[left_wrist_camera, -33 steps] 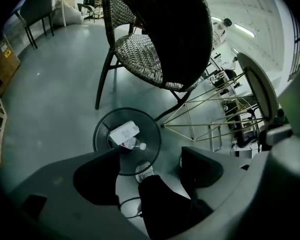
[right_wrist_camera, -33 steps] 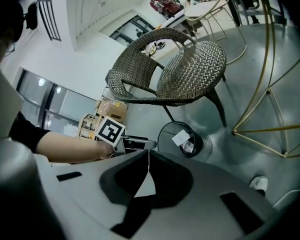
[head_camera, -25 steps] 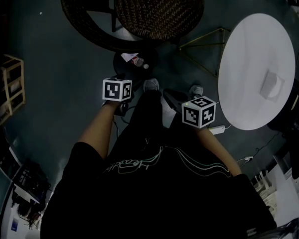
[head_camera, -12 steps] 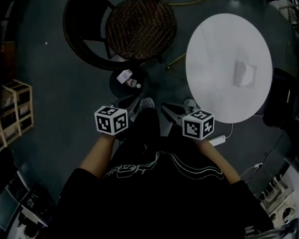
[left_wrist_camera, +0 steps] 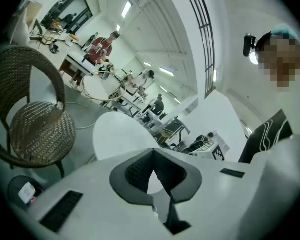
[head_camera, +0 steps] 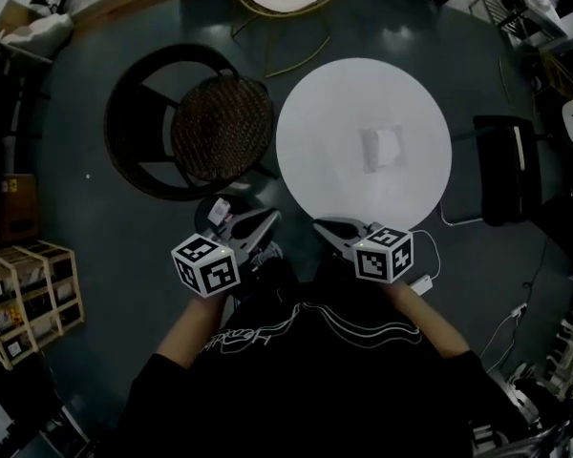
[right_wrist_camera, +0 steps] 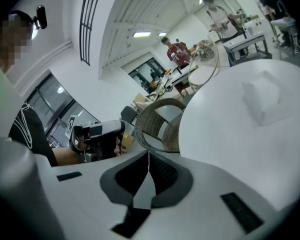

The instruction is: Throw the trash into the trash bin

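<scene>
A small black trash bin (head_camera: pixel 201 208) stands on the dark floor by my feet, with a white carton (head_camera: pixel 219 210) inside; it also shows low in the left gripper view as the bin (left_wrist_camera: pixel 12 186). My left gripper (head_camera: pixel 272 217) (left_wrist_camera: pixel 152 159) hovers just right of the bin, pointing at the round white table (head_camera: pixel 334 113); its jaws have just been closing and are shut, empty. My right gripper (head_camera: pixel 319 225) (right_wrist_camera: pixel 149 164) is shut on nothing, at the table's near edge. A crumpled white tissue (head_camera: pixel 383 148) (right_wrist_camera: pixel 262 99) lies on the table.
A wicker chair (head_camera: pixel 220 127) (left_wrist_camera: pixel 37 129) stands left of the table, close behind the bin. A black chair (head_camera: pixel 506 165) is at the right, wooden crates (head_camera: pixel 29 289) at the left. A power strip (head_camera: pixel 422 282) and cables lie on the floor. People work at distant desks.
Both grippers have risen from low over the bin and my feet toward the table edge. The view has swung up, bringing the whole table and tissue in.
</scene>
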Demonstrator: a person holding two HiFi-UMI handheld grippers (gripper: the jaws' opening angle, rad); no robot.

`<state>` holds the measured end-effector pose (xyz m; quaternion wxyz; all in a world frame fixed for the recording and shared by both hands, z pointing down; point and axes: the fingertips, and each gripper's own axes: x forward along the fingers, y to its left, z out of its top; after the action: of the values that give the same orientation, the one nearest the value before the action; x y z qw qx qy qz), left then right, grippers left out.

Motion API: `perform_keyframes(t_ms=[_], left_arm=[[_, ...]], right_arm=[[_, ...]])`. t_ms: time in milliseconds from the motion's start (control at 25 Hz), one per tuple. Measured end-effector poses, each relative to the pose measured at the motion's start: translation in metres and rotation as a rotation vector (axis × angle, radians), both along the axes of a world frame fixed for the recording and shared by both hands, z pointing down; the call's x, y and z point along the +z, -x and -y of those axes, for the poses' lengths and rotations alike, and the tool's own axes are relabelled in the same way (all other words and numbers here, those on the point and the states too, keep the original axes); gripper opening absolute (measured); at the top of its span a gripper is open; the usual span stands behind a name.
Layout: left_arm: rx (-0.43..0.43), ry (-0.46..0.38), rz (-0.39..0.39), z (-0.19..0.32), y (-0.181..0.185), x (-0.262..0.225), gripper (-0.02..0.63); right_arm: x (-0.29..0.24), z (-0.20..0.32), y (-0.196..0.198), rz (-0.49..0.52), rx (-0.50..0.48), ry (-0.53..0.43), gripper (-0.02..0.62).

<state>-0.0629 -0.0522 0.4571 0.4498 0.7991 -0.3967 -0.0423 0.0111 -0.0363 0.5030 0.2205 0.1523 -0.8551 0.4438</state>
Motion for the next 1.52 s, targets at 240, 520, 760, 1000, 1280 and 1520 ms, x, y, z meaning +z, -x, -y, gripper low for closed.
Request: perform_keyframes(t_ms=[240, 520, 760, 1000, 1280, 1520], left_arm=[[0.078, -0.089, 0.024, 0.038, -0.066, -0.043, 0.005], [0.083, -0.114, 0.093, 0.075, -0.131, -0.055, 0.005], [0.085, -0.109, 0.133, 0.097, -0.185, -0.048, 0.006], [0.067, -0.09, 0.158, 0.11, -0.227, -0.04, 0.006], [-0.024, -0.069, 0.215, 0.11, -0.226, -0.033, 0.006], [-0.114, -0.053, 0.233, 0.104, -0.208, -0.034, 0.006]], right_arm=[[-0.033, 0.046, -0.072, 0.014, 0.103, -0.094, 0.034], [-0.056, 0.085, -0.152, 0.022, 0.167, -0.162, 0.034], [-0.053, 0.106, -0.208, 0.018, 0.192, -0.176, 0.034], [-0.044, 0.131, -0.25, 0.018, 0.178, -0.167, 0.034], [-0.03, 0.152, -0.249, -0.033, 0.112, -0.209, 0.034], [-0.008, 0.171, -0.237, -0.096, 0.077, -0.213, 0.035]])
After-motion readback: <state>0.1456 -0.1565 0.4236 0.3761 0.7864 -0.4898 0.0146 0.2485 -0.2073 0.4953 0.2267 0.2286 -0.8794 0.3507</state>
